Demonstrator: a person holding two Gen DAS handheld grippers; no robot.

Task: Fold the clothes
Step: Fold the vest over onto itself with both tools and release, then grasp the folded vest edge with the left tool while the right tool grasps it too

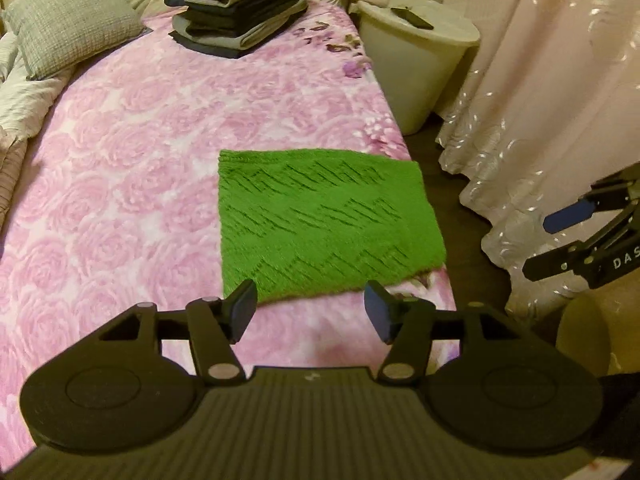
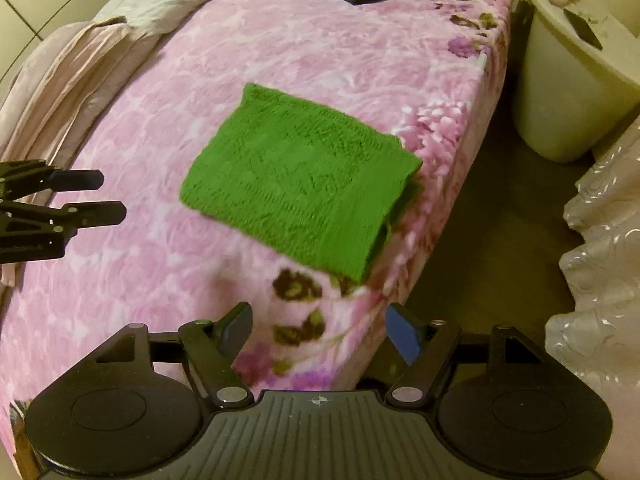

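Already folded into a flat rectangle, the green knitted garment [image 1: 324, 228] lies on the pink rose-patterned bedspread [image 1: 132, 152], close to the bed's edge, in the middle of the left wrist view and slightly above centre in the right wrist view. It sits straight ahead of the left tongs [image 1: 310, 310], its near hem just beyond the two blue pads, and its longer side runs across the frame from left to right. From the right tongs [image 2: 318, 330] it lies further up the frame and turned at a slant, with the doubled layers showing at its lower right corner, so the left tongs look the nearer of the two. Both tongs stand wide apart at the pads and carry nothing; neither touches the knit. The right tongs also show at the right edge of the left wrist view, out over the floor by the pale curtain [image 1: 552, 80]. At the top of the frame a stack of folded dark clothes [image 1: 240, 8] stands at the far end of the bed, well apart from the green piece, likely where it should go next.
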